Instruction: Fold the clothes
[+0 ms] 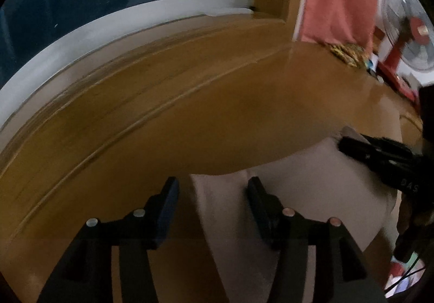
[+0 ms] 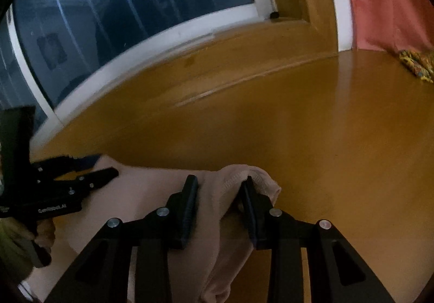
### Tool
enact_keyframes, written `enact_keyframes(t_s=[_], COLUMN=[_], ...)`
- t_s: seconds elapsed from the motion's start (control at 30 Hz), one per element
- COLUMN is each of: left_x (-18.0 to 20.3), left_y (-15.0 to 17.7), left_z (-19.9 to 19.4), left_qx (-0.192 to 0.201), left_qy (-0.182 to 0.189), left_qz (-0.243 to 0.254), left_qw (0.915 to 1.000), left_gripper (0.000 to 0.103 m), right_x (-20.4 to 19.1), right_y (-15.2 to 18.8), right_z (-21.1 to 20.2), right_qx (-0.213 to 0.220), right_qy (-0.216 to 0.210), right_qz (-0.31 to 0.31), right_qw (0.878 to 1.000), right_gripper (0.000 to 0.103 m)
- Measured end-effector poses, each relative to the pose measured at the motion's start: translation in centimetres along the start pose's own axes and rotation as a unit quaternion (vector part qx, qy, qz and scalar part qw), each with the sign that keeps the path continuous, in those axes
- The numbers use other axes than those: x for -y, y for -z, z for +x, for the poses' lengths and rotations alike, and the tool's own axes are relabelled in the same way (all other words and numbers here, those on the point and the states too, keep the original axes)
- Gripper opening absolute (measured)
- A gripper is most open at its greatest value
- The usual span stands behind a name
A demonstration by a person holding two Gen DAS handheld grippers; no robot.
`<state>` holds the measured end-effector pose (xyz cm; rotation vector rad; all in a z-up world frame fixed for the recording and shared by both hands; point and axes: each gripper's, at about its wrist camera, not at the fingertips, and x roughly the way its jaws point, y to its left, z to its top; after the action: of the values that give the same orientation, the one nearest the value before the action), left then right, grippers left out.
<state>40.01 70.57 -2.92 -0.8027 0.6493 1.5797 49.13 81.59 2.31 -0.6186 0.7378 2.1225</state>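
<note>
A beige garment (image 1: 312,194) lies on the glossy brown floor (image 1: 217,113). In the left wrist view my left gripper (image 1: 213,186) is open, with the garment's left edge between its fingers. My right gripper (image 1: 344,144) shows at the right, at the garment's far corner. In the right wrist view my right gripper (image 2: 219,186) is open around a bunched, stitched hem of the garment (image 2: 230,181), which droops down between the fingers. My left gripper (image 2: 108,170) shows at the left, over the cloth's other corner.
A white-framed dark window (image 2: 135,4) runs along the far side. A salmon curtain (image 1: 339,4) hangs at the right, a red standing fan (image 1: 407,31) beside it. A yellow patterned cloth (image 2: 417,64) lies on the floor at far right.
</note>
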Motion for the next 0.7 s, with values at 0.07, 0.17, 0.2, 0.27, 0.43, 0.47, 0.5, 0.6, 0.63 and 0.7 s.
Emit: enact_keyframes(t_s=[0.07,0.17,0.2,0.27,0.43,0.47,0.5,0.6,0.63,0.7], left_x=[-0.9,-1.5,-1.4,-0.7,2.0,2.1,2.1,2.0,2.2,2.7], left_y=[-0.2,0.0,0.1,0.1,1.4,1.7,1.9,2.9,2.9,2.5], left_z=[-2.0,-4.2,-4.7,-5.2,-2.5,-1.5,-0.6,-0.1,0.0,-0.1], left_qx=[0.019,0.038,0.043,0.052,0.027,0.012,-0.002,0.002,0.0,-0.005], left_qy=[-0.008,0.006,0.022,0.055,0.083,0.08,0.077,0.069,0.067,0.061], left_qz=[-0.023,-0.055,-0.064,-0.068,-0.033,-0.034,-0.036,-0.038,-0.037,-0.04], left_qw=[0.9995,0.9978,0.9968,0.9948,0.9957,0.9961,0.9964,0.9968,0.9971,0.9973], left_gripper=[0.051,0.049,0.049,0.049,0.049,0.049,0.049,0.052,0.052,0.052], right_x=[-0.4,-1.1,-1.4,-2.2,-3.9,-3.9,-3.7,-3.3,-3.3,-2.6], right_y=[-0.3,-0.5,-0.5,-0.4,1.2,1.7,2.1,2.4,2.3,1.6], right_z=[-2.2,-5.4,-5.8,-6.0,-1.7,-0.8,-0.1,0.1,0.0,-0.4], right_qx=[0.026,0.061,0.064,0.063,-0.02,-0.038,-0.048,-0.046,-0.048,-0.053], right_qy=[-0.002,0.007,0.0,-0.022,-0.045,-0.041,-0.038,-0.043,-0.043,-0.049], right_qz=[-0.004,-0.002,-0.003,-0.005,-0.037,-0.038,-0.04,-0.048,-0.053,-0.049], right_qw=[1.0,0.998,0.998,0.998,0.998,0.998,0.997,0.997,0.997,0.996], right_gripper=[0.036,0.038,0.038,0.039,0.039,0.039,0.039,0.039,0.039,0.039])
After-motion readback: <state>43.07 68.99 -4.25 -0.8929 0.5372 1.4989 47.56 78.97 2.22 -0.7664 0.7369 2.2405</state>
